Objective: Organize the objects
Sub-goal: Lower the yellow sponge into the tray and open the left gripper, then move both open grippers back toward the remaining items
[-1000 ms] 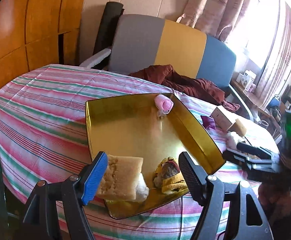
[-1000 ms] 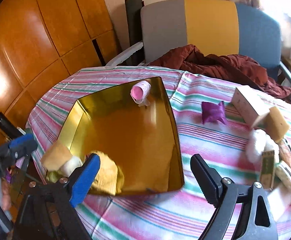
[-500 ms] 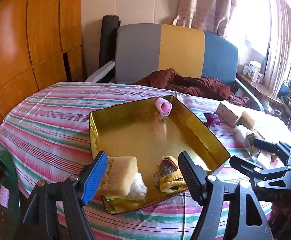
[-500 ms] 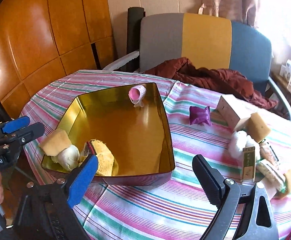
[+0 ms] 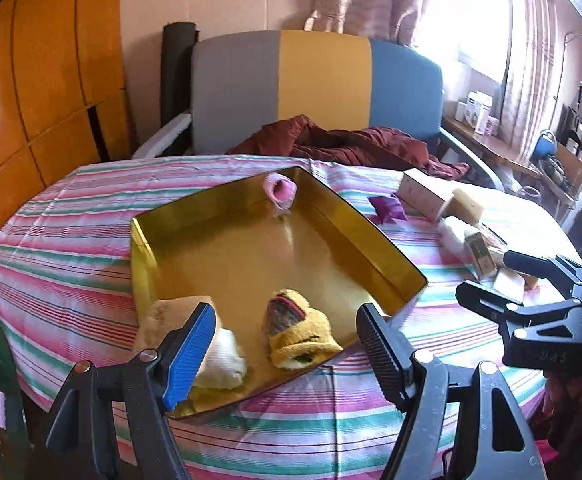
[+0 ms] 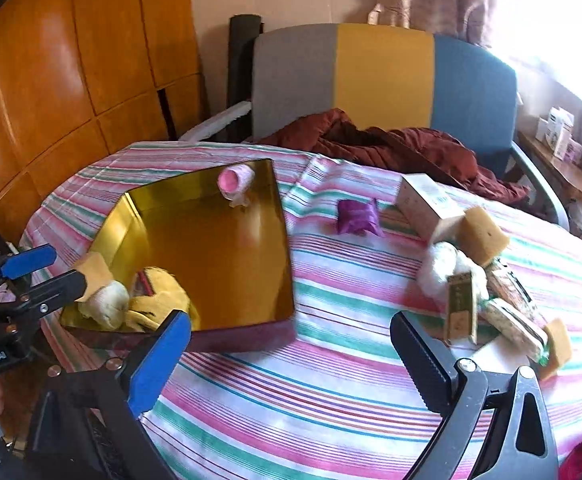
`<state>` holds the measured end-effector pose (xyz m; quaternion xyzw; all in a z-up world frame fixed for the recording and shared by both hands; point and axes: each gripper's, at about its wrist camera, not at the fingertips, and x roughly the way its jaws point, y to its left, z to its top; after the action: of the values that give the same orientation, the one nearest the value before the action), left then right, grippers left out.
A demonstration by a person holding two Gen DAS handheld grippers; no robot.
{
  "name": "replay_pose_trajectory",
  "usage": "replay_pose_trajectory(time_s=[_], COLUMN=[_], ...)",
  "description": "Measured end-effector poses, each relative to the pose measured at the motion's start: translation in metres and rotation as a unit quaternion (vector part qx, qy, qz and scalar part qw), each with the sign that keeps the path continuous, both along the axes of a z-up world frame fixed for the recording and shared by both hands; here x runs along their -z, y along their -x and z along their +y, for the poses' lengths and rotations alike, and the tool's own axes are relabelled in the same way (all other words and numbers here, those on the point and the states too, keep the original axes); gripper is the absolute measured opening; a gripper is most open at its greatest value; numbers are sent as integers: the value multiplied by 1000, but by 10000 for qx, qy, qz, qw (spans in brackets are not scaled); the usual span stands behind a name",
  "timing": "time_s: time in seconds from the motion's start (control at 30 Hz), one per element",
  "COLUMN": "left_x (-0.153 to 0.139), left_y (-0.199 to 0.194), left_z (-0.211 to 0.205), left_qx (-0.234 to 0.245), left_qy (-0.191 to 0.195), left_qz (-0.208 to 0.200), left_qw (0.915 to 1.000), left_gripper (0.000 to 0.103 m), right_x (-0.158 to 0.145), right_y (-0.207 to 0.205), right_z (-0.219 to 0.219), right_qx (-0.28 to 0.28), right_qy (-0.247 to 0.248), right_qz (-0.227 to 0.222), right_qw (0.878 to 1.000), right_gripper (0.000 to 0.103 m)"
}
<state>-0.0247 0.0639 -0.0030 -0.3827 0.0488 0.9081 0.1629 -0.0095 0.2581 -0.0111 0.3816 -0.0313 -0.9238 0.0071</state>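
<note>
Left wrist view: both my claws hang open and empty above the striped worktop [image 5: 71,248].
My left claw [image 5: 283,344] gapes over the shiny gold metal tray [image 5: 371,240], where a soft yellow knitted sock [image 5: 299,332] and pink roll [image 5: 279,190] are corralled; my right claw [image 6: 291,352] faces a crinkly purple pouch [image 6: 357,216] and spongy tan block [image 6: 481,236] lying loose beside the tray, likely next.
</note>
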Motion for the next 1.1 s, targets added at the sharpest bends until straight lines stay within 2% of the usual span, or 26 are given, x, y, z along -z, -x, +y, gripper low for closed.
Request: replay_pose_trajectory(time_s=[0.3,0.57,0.8,0.97,1.1], left_x=[8,12,12,10,9], left_y=[0,3,18,33,40], left_z=[17,38,62,79,96], left_qx=[369,705,893,1031,1201], left_qy=[-25,23,71,-61,51], left_qz=[-280,-428,-635,-822,-823], left_qw=[9989,9966,9940,9913,9893], left_gripper=[74,74,74,74,74], right_x=[13,17,9,5,10], right_y=[-9,-22,-30,-27,-24], right_z=[39,85,131,154,174], right_qx=[463,923,1403,1590,1637], right_qy=[66,-109,-102,-187,-27], right_qz=[-250,-437,-409,-359,-338], right_qw=[9986,9947,9892,9864,9859], right_gripper=[103,103,103,103,103])
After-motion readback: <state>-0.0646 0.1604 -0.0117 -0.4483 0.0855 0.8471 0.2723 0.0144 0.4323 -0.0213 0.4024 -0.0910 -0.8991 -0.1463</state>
